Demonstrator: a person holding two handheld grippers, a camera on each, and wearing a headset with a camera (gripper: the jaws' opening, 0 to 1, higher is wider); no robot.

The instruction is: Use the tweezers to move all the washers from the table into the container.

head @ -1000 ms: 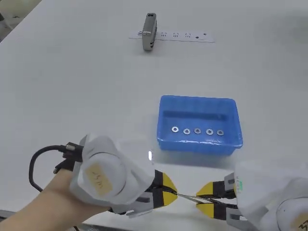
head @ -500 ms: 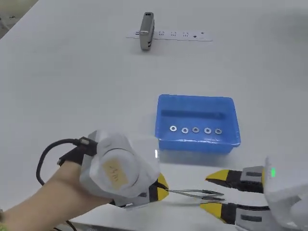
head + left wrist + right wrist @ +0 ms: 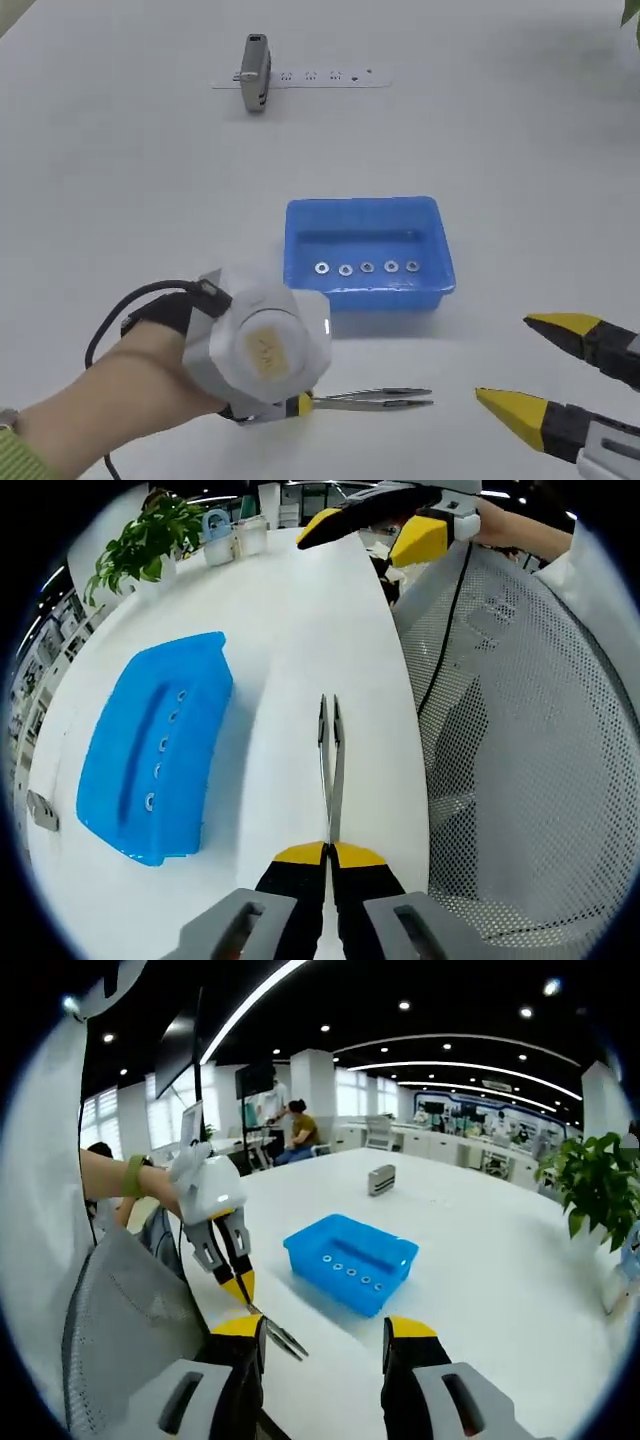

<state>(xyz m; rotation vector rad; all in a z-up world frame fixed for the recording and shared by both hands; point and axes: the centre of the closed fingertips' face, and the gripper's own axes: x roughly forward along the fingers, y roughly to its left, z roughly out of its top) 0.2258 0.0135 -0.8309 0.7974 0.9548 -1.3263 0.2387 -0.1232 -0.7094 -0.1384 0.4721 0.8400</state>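
Left tool [image 3: 300,403] sits at the near left of the worktop [image 3: 150,180], its yellow-tipped jaws pressed together on the handle end of the tweezers [image 3: 370,399]. A hand [image 3: 120,385] holds it from behind, with a black cable looping off to the left. The tweezers reach out level to the right, their two thin prongs almost together at the tips with nothing between them. They lie low at the worktop, and whether they touch it cannot be told.

Right tool [image 3: 502,358] is at the near right, its jaws spread wide and gripping nothing. Its tips stand apart from the tweezer tips, with bare worktop between.

The blue container [image 3: 365,210] stands just beyond the tweezers, near the middle of the worktop. Five washers [image 3: 367,267] lie inside it in a straight row from left to right, along the side of its floor nearer the person, each one apart from the next.

At the far side, well apart from the container, a white power strip [image 3: 310,78] lies flat with a grey adapter [image 3: 255,72] standing at its left end. In the right gripper view a green plant [image 3: 600,1180] stands at the right edge of the worktop.
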